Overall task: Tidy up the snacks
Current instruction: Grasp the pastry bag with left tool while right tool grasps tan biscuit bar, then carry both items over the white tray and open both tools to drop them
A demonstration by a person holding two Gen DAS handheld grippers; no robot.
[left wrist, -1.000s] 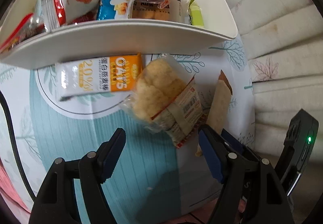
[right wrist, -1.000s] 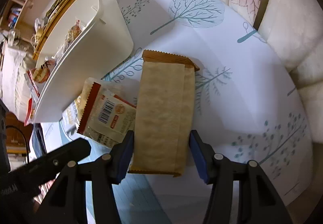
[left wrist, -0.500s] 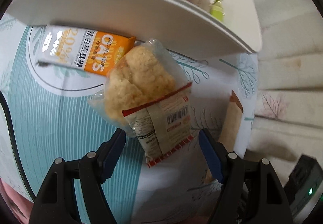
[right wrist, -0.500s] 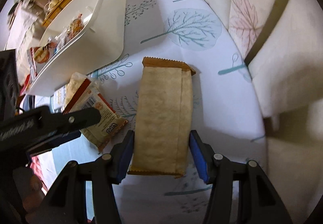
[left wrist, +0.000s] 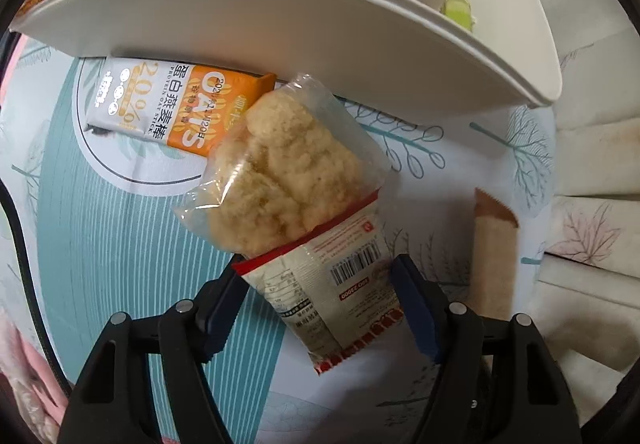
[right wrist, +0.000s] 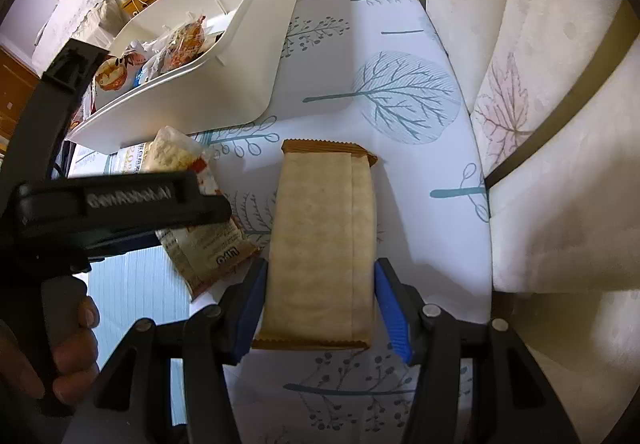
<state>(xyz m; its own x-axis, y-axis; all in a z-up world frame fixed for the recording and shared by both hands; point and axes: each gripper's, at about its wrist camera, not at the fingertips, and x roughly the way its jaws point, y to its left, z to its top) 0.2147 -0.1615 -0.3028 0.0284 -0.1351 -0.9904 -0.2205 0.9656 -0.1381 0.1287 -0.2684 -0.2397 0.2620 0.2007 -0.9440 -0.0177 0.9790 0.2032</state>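
The right gripper point(right wrist: 320, 300) grips a tan wrapped snack bar point(right wrist: 322, 240) across its near end, both blue pads pressed against its long sides. The bar's far end points toward the far edge of the table point(right wrist: 400, 44), whose cloth is printed with trees. Left of the bar, the left gripper point(right wrist: 120, 204), held in a hand point(right wrist: 60, 356), crosses over a clear packet of pale puffed snack point(right wrist: 200, 220); how its jaws stand cannot be seen here. A white bin point(right wrist: 224, 84) of wrapped snacks stands toward the table's far left corner.

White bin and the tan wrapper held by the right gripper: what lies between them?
Only bare tree-print tablecloth between bin and wrapper, per the right wrist view.
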